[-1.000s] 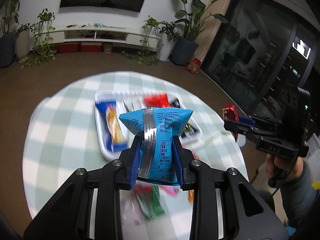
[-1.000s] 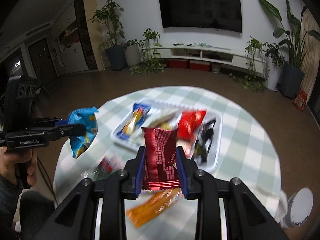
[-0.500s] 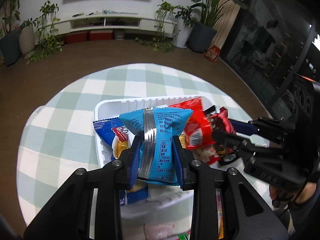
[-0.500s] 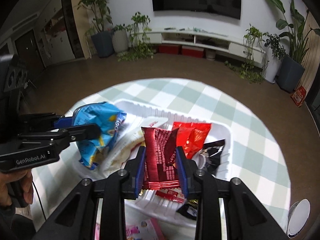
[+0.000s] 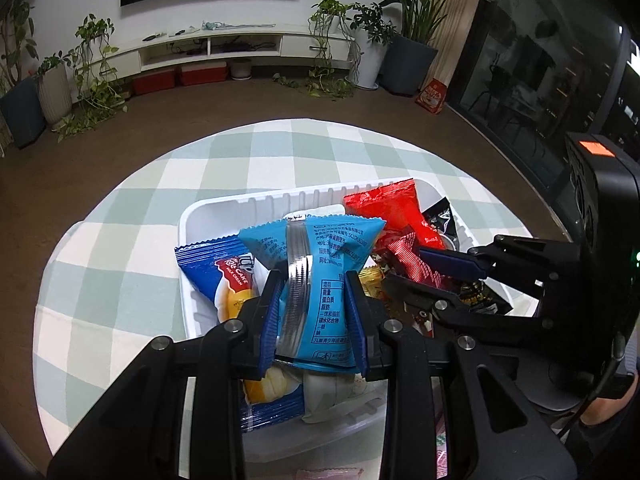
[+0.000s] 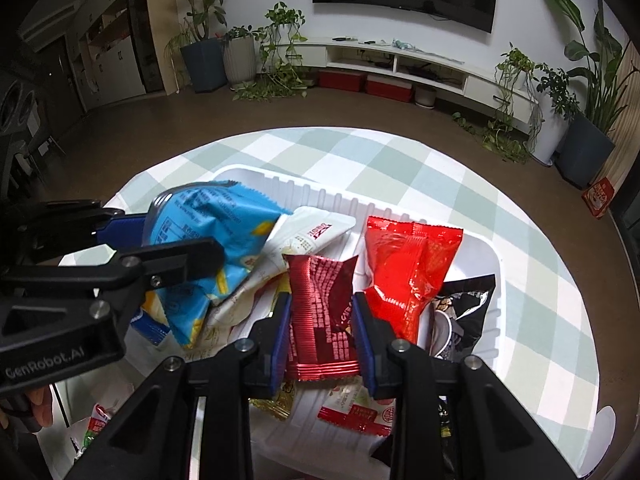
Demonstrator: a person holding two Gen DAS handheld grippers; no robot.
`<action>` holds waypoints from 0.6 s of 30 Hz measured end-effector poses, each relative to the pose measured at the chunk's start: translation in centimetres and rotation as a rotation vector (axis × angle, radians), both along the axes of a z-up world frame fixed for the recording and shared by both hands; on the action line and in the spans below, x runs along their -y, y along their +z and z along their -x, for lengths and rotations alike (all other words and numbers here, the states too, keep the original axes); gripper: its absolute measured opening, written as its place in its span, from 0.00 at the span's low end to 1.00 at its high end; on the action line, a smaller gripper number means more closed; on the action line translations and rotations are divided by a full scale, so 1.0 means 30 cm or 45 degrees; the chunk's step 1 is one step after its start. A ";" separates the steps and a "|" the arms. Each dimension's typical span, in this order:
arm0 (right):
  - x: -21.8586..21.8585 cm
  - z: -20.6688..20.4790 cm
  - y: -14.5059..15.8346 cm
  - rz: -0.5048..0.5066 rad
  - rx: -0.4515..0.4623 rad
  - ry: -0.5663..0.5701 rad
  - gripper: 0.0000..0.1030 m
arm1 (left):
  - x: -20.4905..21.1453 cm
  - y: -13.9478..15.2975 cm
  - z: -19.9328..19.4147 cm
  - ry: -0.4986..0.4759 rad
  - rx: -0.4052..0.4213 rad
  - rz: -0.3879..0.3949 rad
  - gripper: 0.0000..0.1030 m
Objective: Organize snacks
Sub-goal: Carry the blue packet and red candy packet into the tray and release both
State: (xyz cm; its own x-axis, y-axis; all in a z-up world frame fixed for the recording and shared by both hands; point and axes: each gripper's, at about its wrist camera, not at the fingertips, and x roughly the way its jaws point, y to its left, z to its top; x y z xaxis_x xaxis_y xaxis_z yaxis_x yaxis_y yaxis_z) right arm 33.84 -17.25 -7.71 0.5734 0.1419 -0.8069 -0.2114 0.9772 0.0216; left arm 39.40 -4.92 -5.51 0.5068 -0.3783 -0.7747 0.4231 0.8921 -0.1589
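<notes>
My left gripper (image 5: 313,312) is shut on a light blue snack packet (image 5: 316,264) and holds it over the white tray (image 5: 256,204); the packet also shows in the right wrist view (image 6: 208,240). My right gripper (image 6: 320,320) is shut on a dark red foil packet (image 6: 320,304) over the tray's middle (image 6: 498,280); it also shows in the left wrist view (image 5: 408,264). In the tray lie a bright red packet (image 6: 408,264), a white packet (image 6: 304,240), a black packet (image 6: 464,304) and a dark blue cake packet (image 5: 216,272).
The tray stands on a round table with a green-and-white checked cloth (image 5: 280,152). Loose packets lie on the cloth near the front edge (image 6: 96,424). A white round object (image 6: 604,428) sits at the table's right. Brown floor, plants and a TV shelf lie beyond.
Both grippers have moved forward and down from beside the table to just over the tray, each still holding its packet. The two grippers have come closer together.
</notes>
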 end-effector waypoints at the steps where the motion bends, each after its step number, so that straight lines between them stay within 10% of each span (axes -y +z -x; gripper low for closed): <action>1: 0.000 0.001 -0.004 0.001 -0.004 -0.001 0.31 | 0.001 -0.003 0.004 0.002 0.004 -0.009 0.28; 18: -0.005 0.006 -0.033 0.043 -0.026 -0.019 0.35 | 0.027 -0.022 0.027 -0.031 0.020 -0.051 0.51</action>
